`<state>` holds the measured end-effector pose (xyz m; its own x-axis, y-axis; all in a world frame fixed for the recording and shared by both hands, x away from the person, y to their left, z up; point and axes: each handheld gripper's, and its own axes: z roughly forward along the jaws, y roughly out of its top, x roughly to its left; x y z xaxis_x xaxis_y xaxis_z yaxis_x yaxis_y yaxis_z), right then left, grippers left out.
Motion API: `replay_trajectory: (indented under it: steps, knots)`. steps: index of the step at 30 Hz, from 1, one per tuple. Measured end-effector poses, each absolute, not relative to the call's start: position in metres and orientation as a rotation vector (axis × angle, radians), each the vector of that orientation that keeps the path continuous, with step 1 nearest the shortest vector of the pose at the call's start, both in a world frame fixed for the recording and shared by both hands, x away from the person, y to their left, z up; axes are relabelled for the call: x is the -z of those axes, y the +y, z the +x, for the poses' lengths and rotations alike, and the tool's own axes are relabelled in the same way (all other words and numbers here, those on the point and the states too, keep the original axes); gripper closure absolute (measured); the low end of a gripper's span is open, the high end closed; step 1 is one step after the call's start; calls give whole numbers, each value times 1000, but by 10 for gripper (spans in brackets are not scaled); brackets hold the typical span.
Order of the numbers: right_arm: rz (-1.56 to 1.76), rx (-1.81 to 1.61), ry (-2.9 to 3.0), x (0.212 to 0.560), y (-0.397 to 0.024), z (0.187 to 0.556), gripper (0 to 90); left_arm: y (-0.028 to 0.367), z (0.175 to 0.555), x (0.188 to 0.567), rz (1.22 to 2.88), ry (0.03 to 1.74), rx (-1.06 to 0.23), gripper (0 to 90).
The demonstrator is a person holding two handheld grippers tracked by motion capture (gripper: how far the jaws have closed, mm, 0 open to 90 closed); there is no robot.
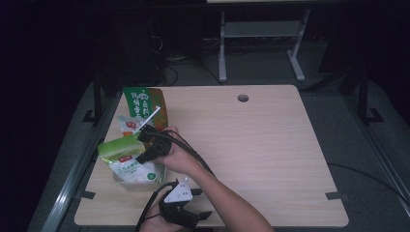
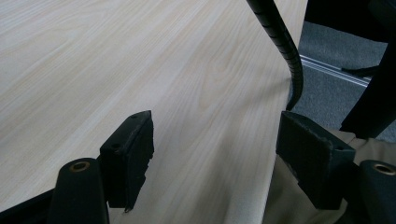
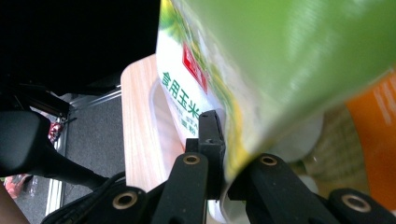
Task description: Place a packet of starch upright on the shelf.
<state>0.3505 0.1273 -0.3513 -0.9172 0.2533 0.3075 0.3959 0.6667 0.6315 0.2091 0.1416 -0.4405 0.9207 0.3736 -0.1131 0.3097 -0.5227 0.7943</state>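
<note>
The right gripper (image 1: 140,146) is clamped on the edge of a green pouch (image 1: 120,147), its jaws nearly together with the pouch's rim pinched between them. The pouch hangs over a clear tub (image 1: 138,178) at about eight o'clock on the table (image 1: 270,145), touching other packets there. An orange-green bag (image 1: 145,102) stands behind it at ten o'clock. The left gripper (image 1: 181,210) rests at the near edge, six o'clock, jaws wide apart and empty.

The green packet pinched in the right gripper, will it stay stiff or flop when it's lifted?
The green packet is probably floppy: a thin glossy pouch, pinched at one edge by the right gripper, so it may sag. It looks light, and its shiny film might slip.
</note>
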Motion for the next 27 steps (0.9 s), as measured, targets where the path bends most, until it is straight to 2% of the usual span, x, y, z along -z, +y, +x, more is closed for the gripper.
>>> replay_trajectory:
  steps: [11,27]
  knots:
    - [-556,1078,-2653,363,111,354,854,142,211,441,2154,488,-92,273]
    - [-591,1177,-2595,346,83,357,672,146,216,440,2142,506,-104,269]
